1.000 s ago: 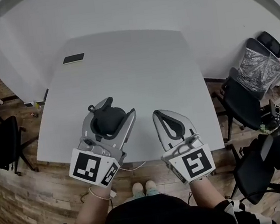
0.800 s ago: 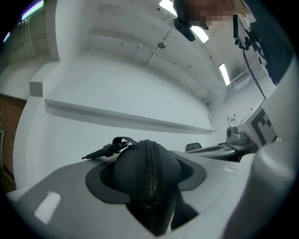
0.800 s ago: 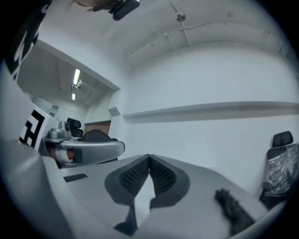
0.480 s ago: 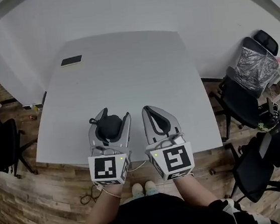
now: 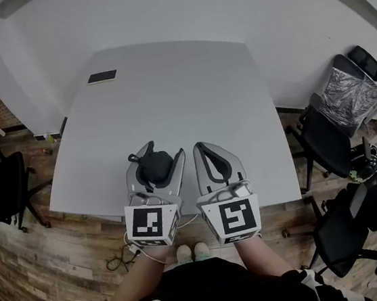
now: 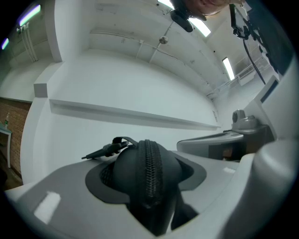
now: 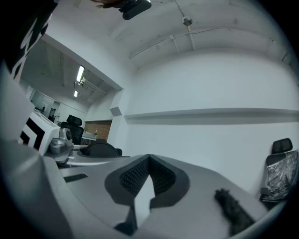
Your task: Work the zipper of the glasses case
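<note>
The left gripper [image 5: 165, 149] clamps the case [image 5: 155, 168] at the table's [image 5: 166, 81] near edge; the right gripper [image 5: 198, 146] has jaws closed, empty. Open them, then pinch the pull [image 6: 105, 150], seemingly at the case's far-left end.

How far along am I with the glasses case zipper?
Done: the left gripper is clamped on the case. In hand: the right gripper, shut and empty, sits beside it. Left: the zipper looks closed along the stretch that shows, and the pull is untouched, so working it has not begun.
</note>
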A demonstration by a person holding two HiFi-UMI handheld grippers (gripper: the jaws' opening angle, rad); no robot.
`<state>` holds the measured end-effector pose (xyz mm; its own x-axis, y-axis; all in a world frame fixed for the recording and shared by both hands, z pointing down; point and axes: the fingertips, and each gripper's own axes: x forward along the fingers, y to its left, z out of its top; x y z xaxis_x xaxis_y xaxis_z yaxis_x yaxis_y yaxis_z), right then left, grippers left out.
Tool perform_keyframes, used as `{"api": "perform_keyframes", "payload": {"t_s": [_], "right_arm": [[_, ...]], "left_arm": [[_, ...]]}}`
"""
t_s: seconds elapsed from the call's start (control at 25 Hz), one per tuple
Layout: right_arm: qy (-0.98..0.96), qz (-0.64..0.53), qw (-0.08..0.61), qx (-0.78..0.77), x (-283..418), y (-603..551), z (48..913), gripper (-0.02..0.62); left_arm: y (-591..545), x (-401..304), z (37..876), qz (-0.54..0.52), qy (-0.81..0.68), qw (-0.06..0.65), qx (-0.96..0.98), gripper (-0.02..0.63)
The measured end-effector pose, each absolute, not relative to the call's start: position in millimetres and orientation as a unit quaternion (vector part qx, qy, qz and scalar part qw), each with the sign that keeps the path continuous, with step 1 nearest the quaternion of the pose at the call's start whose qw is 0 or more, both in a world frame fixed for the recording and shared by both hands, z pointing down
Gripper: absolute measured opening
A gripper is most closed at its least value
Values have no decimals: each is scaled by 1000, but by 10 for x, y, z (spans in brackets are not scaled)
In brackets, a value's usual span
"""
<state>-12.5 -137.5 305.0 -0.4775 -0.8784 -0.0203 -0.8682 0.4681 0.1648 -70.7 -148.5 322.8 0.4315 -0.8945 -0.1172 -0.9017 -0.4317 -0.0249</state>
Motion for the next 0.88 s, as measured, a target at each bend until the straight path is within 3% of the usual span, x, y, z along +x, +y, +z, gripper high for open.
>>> {"api": "perform_keyframes", "payload": {"t_s": [0.88], "right_arm": [[-859,-84,24,504,-141,-1251,2969,5]], "left_arm": [[-1398,-690,3072,61,528,44,-846,259]]}}
